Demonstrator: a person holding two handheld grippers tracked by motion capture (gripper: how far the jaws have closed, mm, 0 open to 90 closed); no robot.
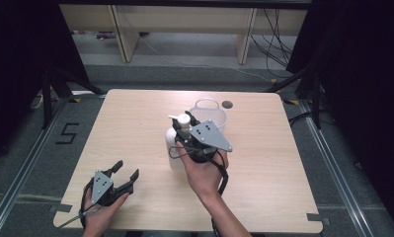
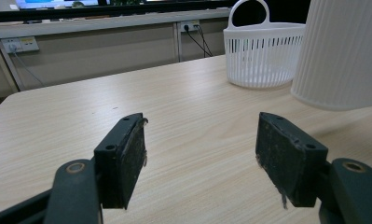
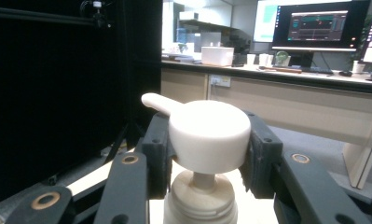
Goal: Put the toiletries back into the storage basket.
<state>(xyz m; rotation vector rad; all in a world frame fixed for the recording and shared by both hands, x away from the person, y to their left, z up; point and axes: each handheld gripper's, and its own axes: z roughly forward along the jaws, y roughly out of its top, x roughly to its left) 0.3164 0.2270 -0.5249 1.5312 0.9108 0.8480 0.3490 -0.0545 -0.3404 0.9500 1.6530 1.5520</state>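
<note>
The right tool has its two black jaws closed on the round pump head of the white ribbed plastic pump bottle, which stands near the middle of the light wooden table, a little toward the far edge, with the white slatted plastic basket with a loop handle just beyond it toward the far edge. The work in hand looks like moving the bottle into that basket. Since the grip is on the pump head alone — a part that can turn or sink on its thin stem — the lift is best made straight up and slowly, with the bottle kept upright so the heavy body does not swing. Raise it until its base is well above the basket's rim and handle, carry it over the opening, then lower it to the bottom before letting go; releasing it high could tip the light basket. The left tool rests near the table's near-left corner, jaws spread wide with nothing between them — it could steady the basket's wall if the basket starts to slide.
</note>
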